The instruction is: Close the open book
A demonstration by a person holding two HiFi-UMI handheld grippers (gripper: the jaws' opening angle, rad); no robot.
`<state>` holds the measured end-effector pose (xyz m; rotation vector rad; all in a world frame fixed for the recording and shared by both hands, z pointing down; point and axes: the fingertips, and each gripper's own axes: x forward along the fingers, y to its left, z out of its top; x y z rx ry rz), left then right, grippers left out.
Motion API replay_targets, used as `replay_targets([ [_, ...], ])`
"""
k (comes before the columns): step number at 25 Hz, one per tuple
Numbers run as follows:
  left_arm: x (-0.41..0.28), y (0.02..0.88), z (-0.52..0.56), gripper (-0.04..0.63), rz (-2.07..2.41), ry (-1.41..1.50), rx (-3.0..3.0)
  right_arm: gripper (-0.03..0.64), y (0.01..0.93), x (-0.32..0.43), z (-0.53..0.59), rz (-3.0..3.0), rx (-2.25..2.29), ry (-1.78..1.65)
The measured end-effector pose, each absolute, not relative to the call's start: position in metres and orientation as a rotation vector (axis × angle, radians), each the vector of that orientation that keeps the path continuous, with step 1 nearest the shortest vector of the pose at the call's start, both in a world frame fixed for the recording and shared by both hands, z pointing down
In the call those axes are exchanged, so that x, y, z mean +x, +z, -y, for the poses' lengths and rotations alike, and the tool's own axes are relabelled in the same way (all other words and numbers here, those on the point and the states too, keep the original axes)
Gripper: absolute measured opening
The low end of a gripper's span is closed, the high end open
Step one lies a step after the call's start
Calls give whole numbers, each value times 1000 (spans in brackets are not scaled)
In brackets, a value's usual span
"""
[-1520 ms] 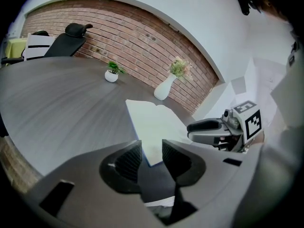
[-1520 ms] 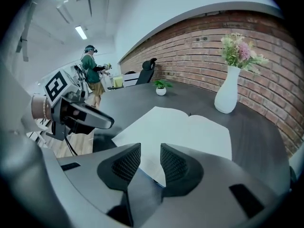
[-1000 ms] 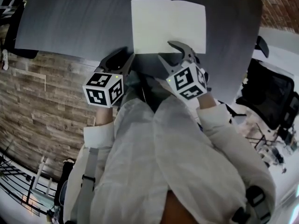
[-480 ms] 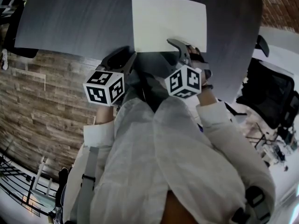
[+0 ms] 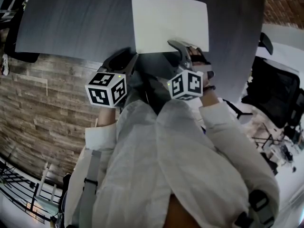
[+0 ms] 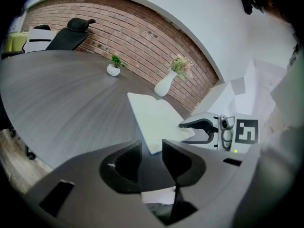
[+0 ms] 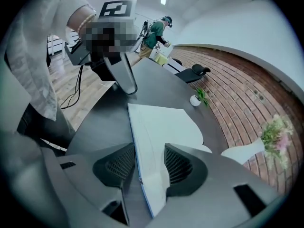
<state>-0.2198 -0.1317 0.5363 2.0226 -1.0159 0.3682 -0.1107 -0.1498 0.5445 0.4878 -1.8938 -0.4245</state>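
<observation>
Lying open and flat on the dark grey table (image 5: 80,23), the one book (image 5: 170,25) shows two plain white pages. In the head view it sits toward the 12 o'clock side of the tabletop.

Seen along its own jaws, the right gripper (image 7: 149,148) stands moderately wide. The book's near edge, with a thin blue rim of cover, runs up between the two jaws. No clamp on the page shows. In the head view this gripper is turned on its side at the book's 5 o'clock edge.

The left gripper (image 6: 152,145) has its jaws only narrowly apart, with nothing between them. One corner of the book shows just past the gap. In the head view it sits at the book's 7 o'clock corner, just beside it; whether it touches cannot be told.

Two marker cubes show, one per gripper, the left (image 5: 106,90) and the right (image 5: 187,84). Each carries black-and-white square patterns rather than letters.

At the table's far side, toward 12 o'clock in the left gripper view, stand two white vessels. One is a small pot (image 6: 113,69) with a green plant and the other a taller vase (image 6: 166,83) with pale flowers.

One black office chair (image 6: 71,31) stands at 10 o'clock before a red brick wall (image 6: 142,37).

One person in green (image 7: 156,31) stands far off at 12 o'clock in the right gripper view.
</observation>
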Motion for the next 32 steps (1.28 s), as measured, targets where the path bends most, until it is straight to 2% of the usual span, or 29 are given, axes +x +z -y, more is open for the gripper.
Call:
replay_targets([
  [5, -212, 540, 128, 122, 992, 413, 2031, 177, 542, -108, 148, 1916, 543, -386],
  [9, -206, 536, 129, 123, 958, 397, 2034, 92, 542, -107, 141, 1956, 581, -343],
  [12, -204, 534, 128, 124, 928, 382, 2033, 57, 542, -106, 136, 1976, 618, -325],
  [26, -187, 509, 143, 123, 784, 179, 1991, 34, 527, -104, 134, 2068, 726, -165],
  [32, -175, 497, 148, 121, 727, 196, 2044, 28, 524, -98, 134, 2081, 778, -106],
])
